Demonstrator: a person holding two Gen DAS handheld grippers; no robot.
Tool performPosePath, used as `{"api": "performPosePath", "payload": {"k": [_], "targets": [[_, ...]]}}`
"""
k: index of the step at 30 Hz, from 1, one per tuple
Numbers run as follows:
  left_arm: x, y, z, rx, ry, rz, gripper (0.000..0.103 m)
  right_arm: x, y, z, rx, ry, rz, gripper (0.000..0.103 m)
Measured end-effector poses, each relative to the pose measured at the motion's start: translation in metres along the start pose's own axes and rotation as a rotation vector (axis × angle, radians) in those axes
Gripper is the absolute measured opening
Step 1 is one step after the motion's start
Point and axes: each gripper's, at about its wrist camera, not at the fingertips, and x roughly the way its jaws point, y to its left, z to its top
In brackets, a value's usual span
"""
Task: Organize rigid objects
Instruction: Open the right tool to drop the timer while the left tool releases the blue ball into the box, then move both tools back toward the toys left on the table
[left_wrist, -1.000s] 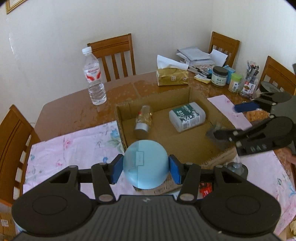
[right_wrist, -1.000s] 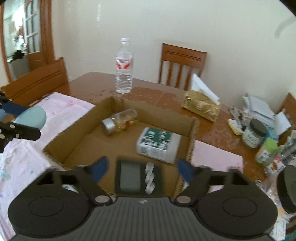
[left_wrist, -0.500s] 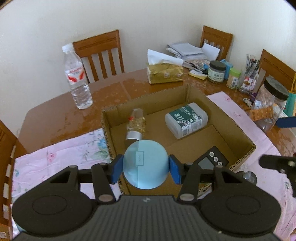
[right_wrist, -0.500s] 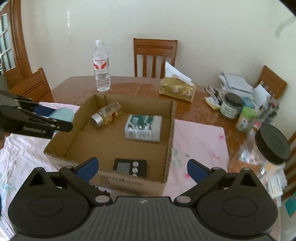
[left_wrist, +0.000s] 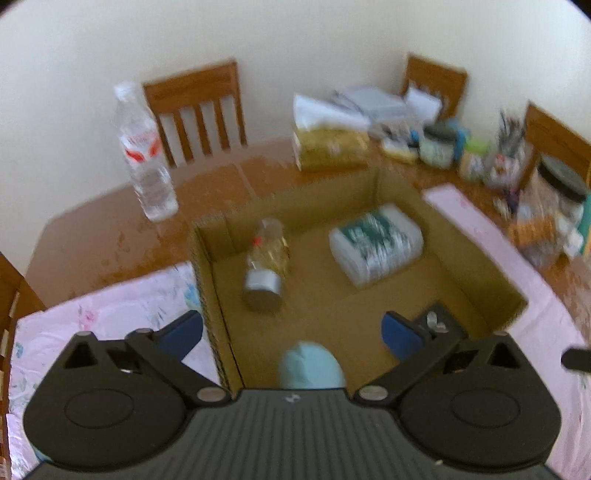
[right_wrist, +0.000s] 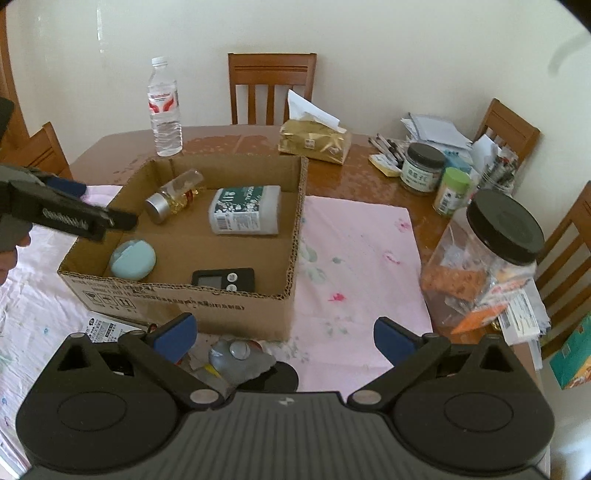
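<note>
An open cardboard box (right_wrist: 291, 229) (left_wrist: 476, 258) holds a small capsule bottle (right_wrist: 173, 195) (left_wrist: 267, 262), a white container with a green label (right_wrist: 245, 210) (left_wrist: 376, 242), a black timer (right_wrist: 223, 278) (left_wrist: 439, 321) and a light-blue round case (right_wrist: 132, 259) (left_wrist: 310, 365). My left gripper (left_wrist: 291, 334) (right_wrist: 92, 206) hovers over the box's near left corner, its jaws opening wide; the blue case lies loose on the box floor below them. My right gripper (right_wrist: 282, 336) is open and empty in front of the box, above a grey metal-topped item (right_wrist: 236, 360) on the cloth.
A water bottle (right_wrist: 164, 107), a gold tissue pack (right_wrist: 314, 138), jars, pens and papers stand behind the box. A big black-lidded plastic jar (right_wrist: 487, 258) is at the right. A pink floral cloth (right_wrist: 354, 266) covers the near table; wooden chairs surround it.
The left gripper let go of the blue case, which dropped into the box, and its jaws spread wide. The right gripper drew back from the box and its view swung right.
</note>
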Motion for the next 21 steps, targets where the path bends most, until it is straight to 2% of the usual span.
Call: {"api": "performPosePath", "payload": {"k": [8,21], "targets": [[-0.015,0.000,-0.004,-0.005,-0.011,0.019,0.102,-0.003,-0.003,-0.004,0.011,0.002,-0.019,0.103],[-0.053,-0.011,-0.039,0.005,-0.037,0.030,0.102,-0.001,-0.011,-0.023,0.097,0.037,-0.068,0.103]]}}
